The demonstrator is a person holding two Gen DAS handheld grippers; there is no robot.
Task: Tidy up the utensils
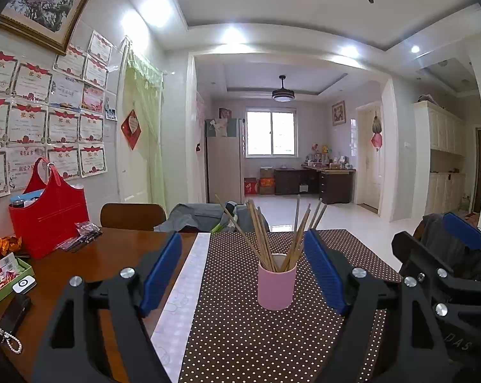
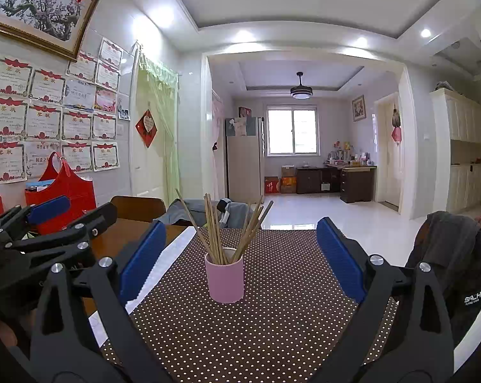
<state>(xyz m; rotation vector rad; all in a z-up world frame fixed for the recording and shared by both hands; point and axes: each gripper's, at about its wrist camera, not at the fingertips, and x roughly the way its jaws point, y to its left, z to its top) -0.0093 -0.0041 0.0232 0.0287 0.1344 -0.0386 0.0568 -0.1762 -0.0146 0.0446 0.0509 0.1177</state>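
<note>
Item 1. Cup: pink, upright on the dotted cloth, at 12 o'clock from both grippers, near but untouched.

Item 2. Chopsticks: a bundle standing in the cup, tips fanned outward toward 11 and 1 o'clock. None seen lying loose on the cloth or on the table.

Item 3. Left gripper: jaws spread wide, nothing between the blue pads; cup framed between them, apart from both.

Item 4. Right gripper: jaws likewise spread wide and holding nothing; cup slightly toward 11 o'clock of its centre line.

Item 5. Surroundings: red bag at 10 o'clock on the bare wood; small clutter and packets at 9 o'clock; chair at the far edge; dark jacket at 3 o'clock.

Status, as judged: every visible utensil sits in the cup, so the gathering looks done or nearly so. Possibly left: evening out the fanned sticks, or shifting the cup. No further utensils are in view to collect; whether any lie outside the frames cannot be told.
</note>
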